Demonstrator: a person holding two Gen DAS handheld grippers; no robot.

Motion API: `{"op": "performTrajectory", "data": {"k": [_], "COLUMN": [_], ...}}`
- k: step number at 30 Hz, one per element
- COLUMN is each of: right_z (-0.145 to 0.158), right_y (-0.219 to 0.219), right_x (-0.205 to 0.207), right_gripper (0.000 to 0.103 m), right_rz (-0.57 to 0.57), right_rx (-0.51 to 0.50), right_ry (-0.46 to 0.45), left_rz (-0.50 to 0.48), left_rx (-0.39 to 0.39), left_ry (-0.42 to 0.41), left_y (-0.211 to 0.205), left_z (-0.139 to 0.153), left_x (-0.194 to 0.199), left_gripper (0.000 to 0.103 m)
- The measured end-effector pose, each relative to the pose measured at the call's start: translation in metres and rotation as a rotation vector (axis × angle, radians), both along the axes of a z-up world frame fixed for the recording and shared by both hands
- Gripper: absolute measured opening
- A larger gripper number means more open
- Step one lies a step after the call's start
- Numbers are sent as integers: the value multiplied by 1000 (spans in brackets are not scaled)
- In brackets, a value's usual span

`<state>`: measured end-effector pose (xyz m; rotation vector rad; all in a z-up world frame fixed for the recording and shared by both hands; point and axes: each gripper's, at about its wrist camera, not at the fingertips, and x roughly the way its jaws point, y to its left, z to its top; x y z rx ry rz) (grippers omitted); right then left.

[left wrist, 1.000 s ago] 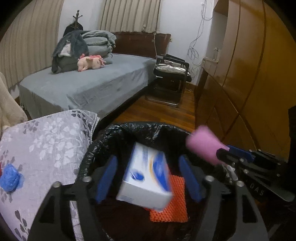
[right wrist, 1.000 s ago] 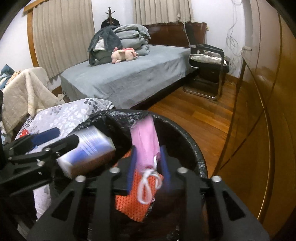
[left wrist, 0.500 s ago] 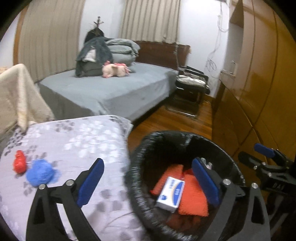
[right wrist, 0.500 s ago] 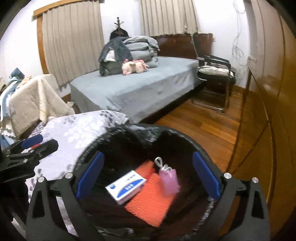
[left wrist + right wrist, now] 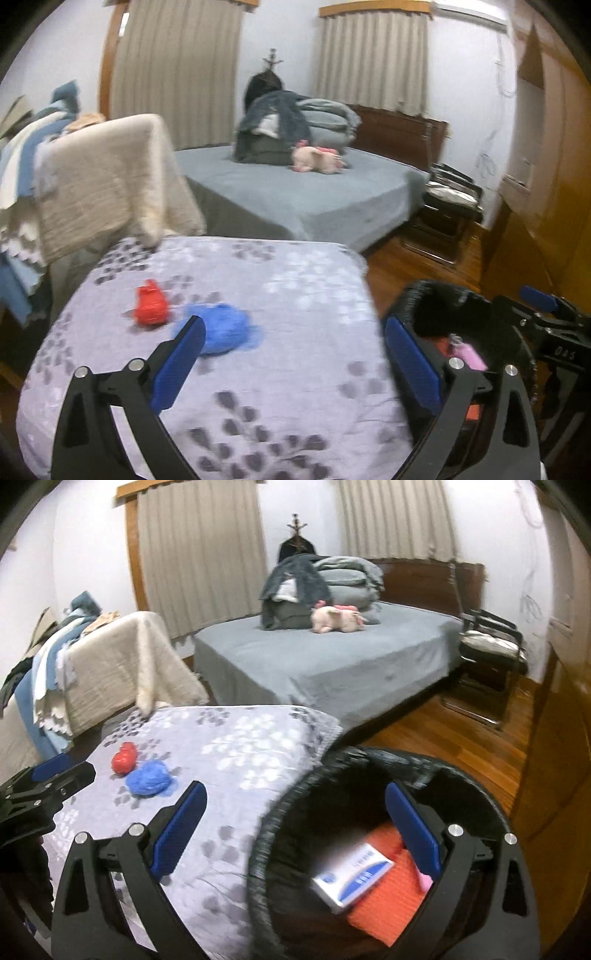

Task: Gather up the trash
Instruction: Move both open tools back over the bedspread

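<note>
A black-lined trash bin (image 5: 476,786) stands right of a grey floral-covered table (image 5: 295,280). Inside lie a white and blue box (image 5: 351,877), an orange mesh piece (image 5: 391,897) and a pink item (image 5: 469,356). On the table lie a red crumpled item (image 5: 150,304) and a blue crumpled item (image 5: 225,326), also in the right wrist view, red (image 5: 123,760) and blue (image 5: 147,777). My left gripper (image 5: 293,363) is open and empty over the table, close behind the blue item. My right gripper (image 5: 295,830) is open and empty over the bin's left rim.
A bed (image 5: 332,664) with folded bedding and a pink plush toy (image 5: 338,618) stands behind the table. A chair draped in a cream blanket (image 5: 107,184) is at left. A black chair (image 5: 491,653) and wooden wardrobe (image 5: 546,184) are at right, over wood floor.
The box and pink item dropped from my grippers into the bin. Both grippers opened wide and swung left, from over the bin toward the table.
</note>
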<state>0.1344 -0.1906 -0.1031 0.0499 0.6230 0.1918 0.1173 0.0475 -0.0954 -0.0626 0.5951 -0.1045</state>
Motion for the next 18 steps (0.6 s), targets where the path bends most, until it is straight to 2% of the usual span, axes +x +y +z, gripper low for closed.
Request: {"op": "performTrajectory", "data": {"k": [8,18], "right_z": [-10,-47], "right_y": [72,157], "right_x": [35,78], "right_gripper": [95,95], "right_rz": [90,171], "right_rx": [-2,-21], "right_ry": [-3,49], "left_rz": [136,217], "left_rx": [15,35], "left_ry": [-9,20], "left_y": [72,136], "left_z": [-14,-48], "left_x": [3,27], "left_gripper": [96,96]}}
